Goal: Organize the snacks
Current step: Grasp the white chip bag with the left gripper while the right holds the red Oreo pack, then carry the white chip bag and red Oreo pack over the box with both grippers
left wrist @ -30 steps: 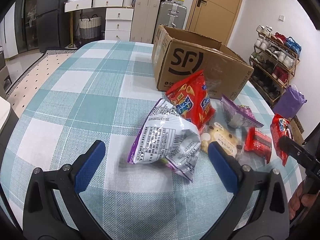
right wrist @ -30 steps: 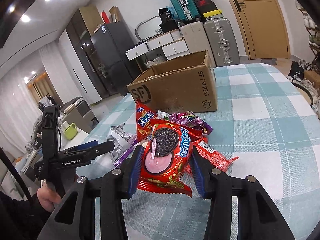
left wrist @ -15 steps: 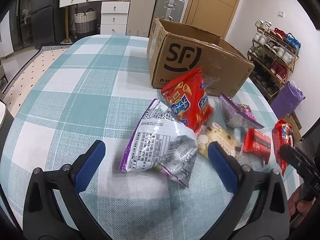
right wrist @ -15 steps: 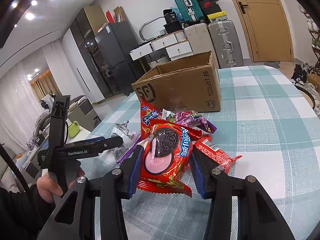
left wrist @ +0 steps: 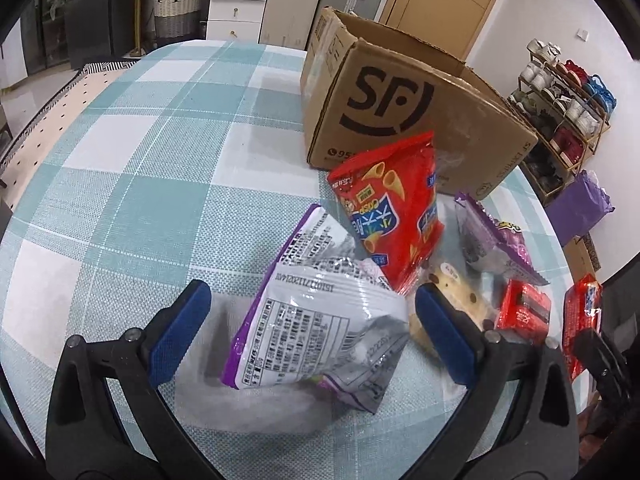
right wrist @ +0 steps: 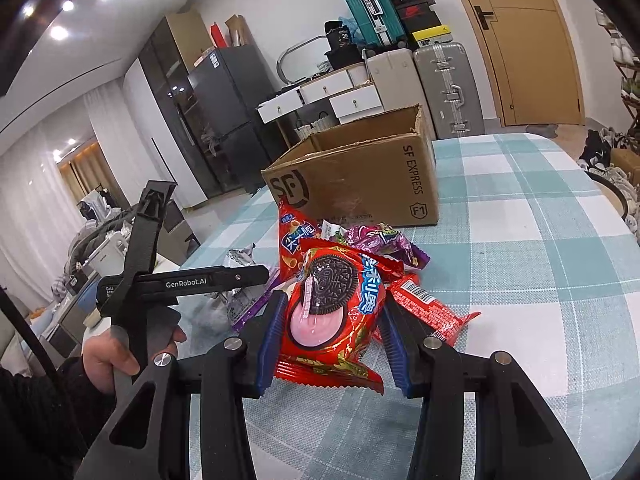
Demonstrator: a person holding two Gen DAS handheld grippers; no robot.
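1. My right gripper point(right wrist: 331, 334) is pinching the red Oreo packet point(right wrist: 334, 312) by its two sides, a blue pad on each. I hold it upright and across its width so the soft wrapper cannot slide out when I lift.
2. My left gripper point(left wrist: 308, 326) is spread wide, its pads either side of the silver-and-purple bag point(left wrist: 320, 320) without touching it. That wide stance suits a puffy bag lying label-up on the tabletop point(left wrist: 140, 152).
3. The other snacks lie heaped close together just in front of the cardboard box point(left wrist: 404, 108): the red cone-chip bag point(left wrist: 390, 208) leans up against it, with the purple packet point(left wrist: 490, 240) beside.
4. The box stands open-topped just behind the heap, so I judge it to be where the snacks go; a short carry should do.
5. The Oreo packet seems the one ready to travel first.
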